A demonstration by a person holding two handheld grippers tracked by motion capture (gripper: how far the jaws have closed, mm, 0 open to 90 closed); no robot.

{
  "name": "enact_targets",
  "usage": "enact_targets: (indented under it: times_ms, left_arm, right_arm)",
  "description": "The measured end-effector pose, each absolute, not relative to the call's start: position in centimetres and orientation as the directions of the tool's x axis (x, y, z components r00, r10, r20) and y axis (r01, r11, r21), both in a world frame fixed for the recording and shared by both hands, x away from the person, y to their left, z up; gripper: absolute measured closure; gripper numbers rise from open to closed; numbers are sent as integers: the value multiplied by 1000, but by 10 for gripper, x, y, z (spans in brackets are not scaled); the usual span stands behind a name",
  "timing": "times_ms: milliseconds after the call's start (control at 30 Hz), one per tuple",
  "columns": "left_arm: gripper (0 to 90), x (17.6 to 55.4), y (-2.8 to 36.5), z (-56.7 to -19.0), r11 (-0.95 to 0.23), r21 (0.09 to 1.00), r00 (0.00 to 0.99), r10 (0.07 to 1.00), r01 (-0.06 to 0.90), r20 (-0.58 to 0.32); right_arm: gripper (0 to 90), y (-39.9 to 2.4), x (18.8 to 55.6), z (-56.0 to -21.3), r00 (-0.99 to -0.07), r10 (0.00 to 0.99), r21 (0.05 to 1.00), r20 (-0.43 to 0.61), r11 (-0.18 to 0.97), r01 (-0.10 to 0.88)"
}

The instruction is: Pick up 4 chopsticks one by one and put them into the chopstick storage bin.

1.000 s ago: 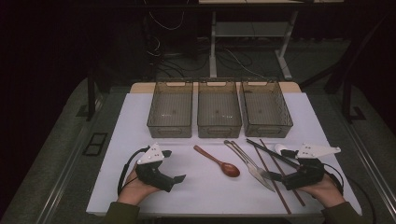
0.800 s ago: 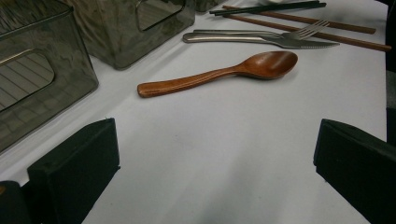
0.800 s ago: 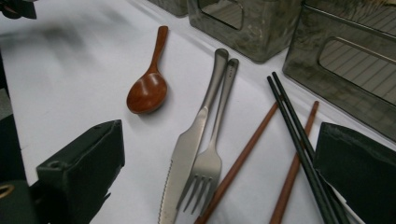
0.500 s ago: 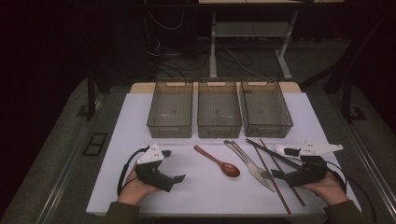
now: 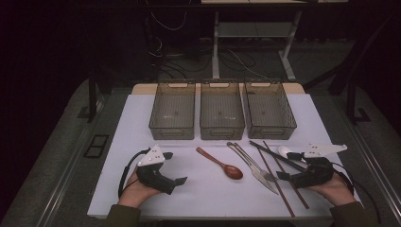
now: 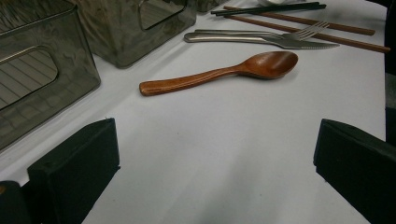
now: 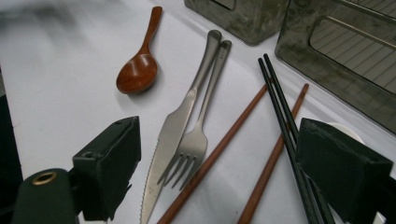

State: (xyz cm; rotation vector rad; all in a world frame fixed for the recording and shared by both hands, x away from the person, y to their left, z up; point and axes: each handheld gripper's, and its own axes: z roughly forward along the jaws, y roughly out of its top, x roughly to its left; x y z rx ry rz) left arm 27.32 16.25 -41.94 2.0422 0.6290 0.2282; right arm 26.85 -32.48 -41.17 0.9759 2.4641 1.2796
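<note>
Left claw rests on the worktop at front left, jaws wide, nothing between them; its own view shows bare white sheet in the gap. Wooden spoon lies ahead and to its right, well apart, bowl toward the person. In the left gripper view the spoon is whole, but the bins at upper left are cut off by the frame edge.

Three bins stand in a row at the back, side by side; contents hard to judge through the tinted walls.

Knife and fork lie touching, handles toward the bins. Brown chopsticks and black chopsticks cross further right.

Right claw is low over the chopsticks, jaws wide, gripping nothing. In the right gripper view the black chopsticks run under the right-hand jaw, their near ends hidden. A white object beyond the claw is mostly covered; cannot identify it.
</note>
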Motion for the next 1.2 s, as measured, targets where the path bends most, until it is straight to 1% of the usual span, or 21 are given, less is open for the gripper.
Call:
enact_targets:
  times_ms: [267,367,467,500,533,767,800,933,1200]
  left_arm:
    - [0,274,163,-420,-413,843,849,520,344,-91]
    - [0,274,163,-420,-412,844,849,521,344,-92]
    - [0,274,163,-420,-413,843,849,520,345,-92]
    - [0,274,163,-420,-413,843,849,520,345,-92]
    - [0,274,163,-420,-413,843,849,520,345,-93]
    - [0,274,164,-421,-413,842,848,522,348,-95]
    - [0,274,164,-421,-416,840,849,521,347,-93]
    - [0,274,164,-421,-412,842,848,521,348,-96]
    - [0,275,163,-421,-415,841,849,519,348,-95]
  right_arm:
    - [239,-333,272,-413,-755,645,774,120,416,478]
    - [255,-335,273,-414,-748,656,766,105,426,481]
    - [305,-339,275,-416,-740,666,757,93,435,487]
    - [305,-339,275,-416,-740,666,757,93,435,487]
    - [334,-342,276,-416,-739,666,752,97,437,493]
    - [446,-351,281,-417,-727,681,747,91,436,502]
    - [474,-353,282,-417,-728,680,747,89,438,500]
    - [541,-358,285,-418,-721,685,737,103,434,518]
    - [638,-365,292,-422,-722,686,719,92,456,525]
